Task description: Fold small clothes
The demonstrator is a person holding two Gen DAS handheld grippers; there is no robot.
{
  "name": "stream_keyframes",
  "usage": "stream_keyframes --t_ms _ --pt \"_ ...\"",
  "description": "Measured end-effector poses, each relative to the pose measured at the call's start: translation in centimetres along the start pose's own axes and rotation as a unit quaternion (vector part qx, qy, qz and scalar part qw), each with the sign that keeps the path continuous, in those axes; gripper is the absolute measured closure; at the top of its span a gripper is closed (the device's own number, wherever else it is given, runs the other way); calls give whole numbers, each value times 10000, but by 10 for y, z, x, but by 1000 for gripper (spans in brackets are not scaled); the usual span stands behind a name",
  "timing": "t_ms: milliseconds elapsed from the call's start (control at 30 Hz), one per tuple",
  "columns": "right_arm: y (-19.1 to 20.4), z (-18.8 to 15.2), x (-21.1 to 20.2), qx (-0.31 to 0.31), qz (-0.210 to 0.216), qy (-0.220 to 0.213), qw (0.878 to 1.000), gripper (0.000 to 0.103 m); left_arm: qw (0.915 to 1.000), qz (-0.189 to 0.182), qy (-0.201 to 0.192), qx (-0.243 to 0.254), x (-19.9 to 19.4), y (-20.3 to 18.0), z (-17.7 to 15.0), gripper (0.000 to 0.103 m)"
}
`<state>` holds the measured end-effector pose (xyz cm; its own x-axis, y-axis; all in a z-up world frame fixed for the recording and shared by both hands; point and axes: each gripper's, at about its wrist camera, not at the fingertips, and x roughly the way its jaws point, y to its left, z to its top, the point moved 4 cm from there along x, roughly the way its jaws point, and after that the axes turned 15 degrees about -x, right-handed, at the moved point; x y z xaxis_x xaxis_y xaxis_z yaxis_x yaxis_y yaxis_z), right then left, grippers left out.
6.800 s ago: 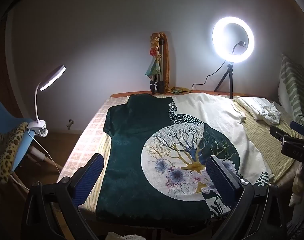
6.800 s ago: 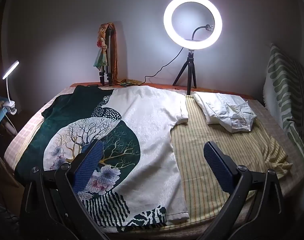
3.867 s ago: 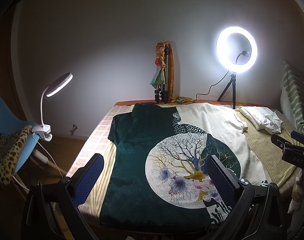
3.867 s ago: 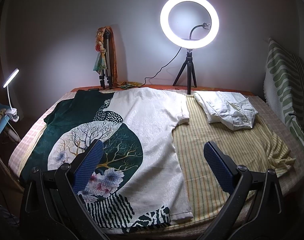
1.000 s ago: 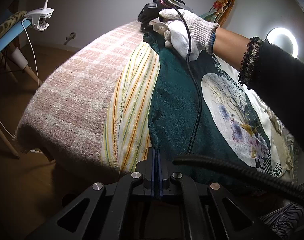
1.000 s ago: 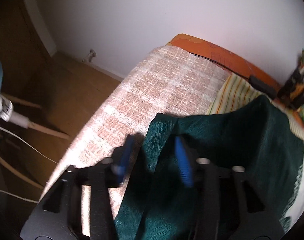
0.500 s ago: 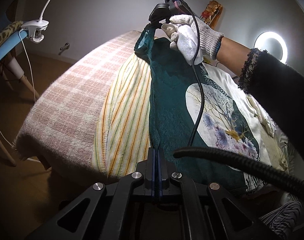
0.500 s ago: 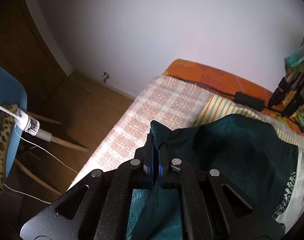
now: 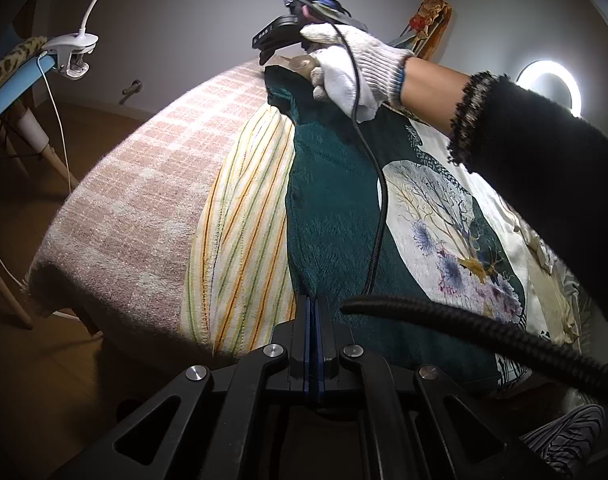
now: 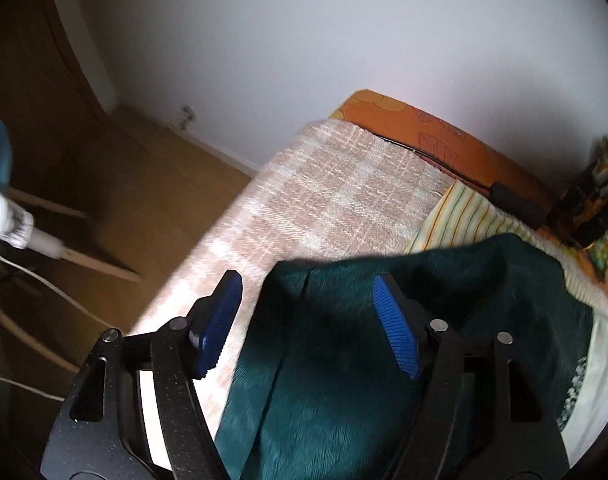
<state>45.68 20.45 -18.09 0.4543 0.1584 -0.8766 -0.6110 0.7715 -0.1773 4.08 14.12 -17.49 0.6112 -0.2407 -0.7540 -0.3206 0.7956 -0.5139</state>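
shirt (image 10: 344,380) lies under the right gripper (image 10: 308,324), its jaws just opened

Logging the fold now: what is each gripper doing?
Left gripper: shut on the shirt hem.
Right gripper: open, jaws just opened above the green sleeve, holding nothing.

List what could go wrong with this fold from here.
1. The right gripper has just been opening, its pads clear of the green sleeve, so the folded-in sleeve may spring back.
2. The left gripper is shut on the T-shirt hem alone; pulling could skew the shirt on the striped cloth.
3. The black cable lies across the shirt and may get folded in.
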Motion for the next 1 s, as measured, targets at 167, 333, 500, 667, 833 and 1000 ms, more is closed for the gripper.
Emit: stream_keyframes --t_ms 167,333,500,667,833,1000 --pt "13 1 16 -324 -110 96 9994 72 9999 33 76 -72 5 2 -1 103" --pt "9 1 2 -492 -96 -90 9987 96 10000 -85 34 10 -1 -7 -1 103" --pt "-33 -3 -38 4 375 -662 9971 96 9994 -219 -89 263 -10 -26 -3 103" --pt "-80 -18 -77 424 625 -1168 9903 97 9987 -407 -14 319 -10 -44 -5 103" --pt "-124 -42 -101 793 617 -1481 9838 97 9959 -518 52 744 -4 -81 -18 103" --pt "-174 -94 -103 1281 422 -1553 9786 97 9916 -522 316 1140 14 -110 -39 103"
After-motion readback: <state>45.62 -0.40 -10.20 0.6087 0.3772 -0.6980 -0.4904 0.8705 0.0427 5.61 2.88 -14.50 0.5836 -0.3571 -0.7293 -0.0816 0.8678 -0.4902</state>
